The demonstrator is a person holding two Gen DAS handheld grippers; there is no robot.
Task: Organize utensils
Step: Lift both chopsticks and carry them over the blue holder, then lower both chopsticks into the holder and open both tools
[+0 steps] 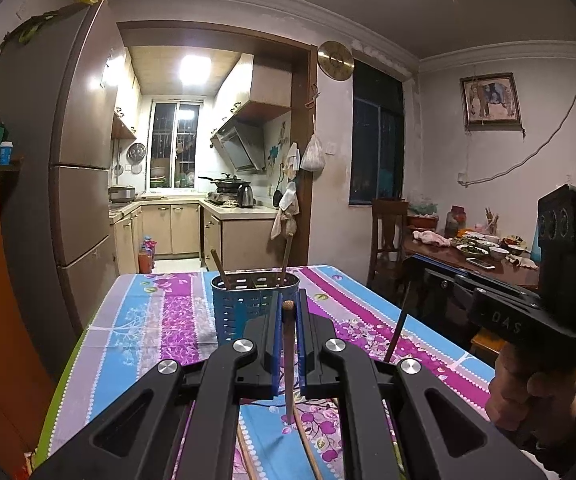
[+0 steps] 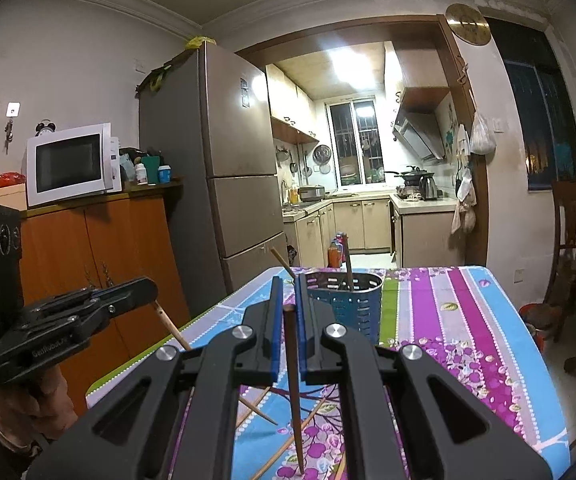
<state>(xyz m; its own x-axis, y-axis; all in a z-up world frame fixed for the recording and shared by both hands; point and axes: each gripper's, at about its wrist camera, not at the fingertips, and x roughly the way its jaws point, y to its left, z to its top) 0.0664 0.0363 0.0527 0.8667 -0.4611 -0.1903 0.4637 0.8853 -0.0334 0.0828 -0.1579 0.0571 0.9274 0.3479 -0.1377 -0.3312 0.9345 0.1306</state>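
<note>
My left gripper [image 1: 289, 300] is shut on a brown chopstick [image 1: 288, 360] that stands nearly upright between its blue pads, above the floral tablecloth [image 1: 160, 320]. Just beyond it stands a blue perforated utensil holder [image 1: 254, 308] with two chopsticks [image 1: 218, 264] in it. My right gripper [image 2: 287, 284] is shut on a darker chopstick [image 2: 294, 380] whose point hangs down toward the cloth. The holder [image 2: 352, 304] is ahead and slightly right of it. The left gripper [image 2: 148, 286] shows at the left, its pale chopstick [image 2: 172, 328] slanting down. Loose chopsticks [image 2: 288, 440] lie on the cloth below.
A tall fridge [image 2: 240, 168] and an orange cabinet [image 2: 100, 248] with a microwave [image 2: 70, 164] stand left of the table. A wooden chair [image 1: 388, 232] and a dining table [image 1: 500, 268] with bowls are to the right. The kitchen doorway lies beyond.
</note>
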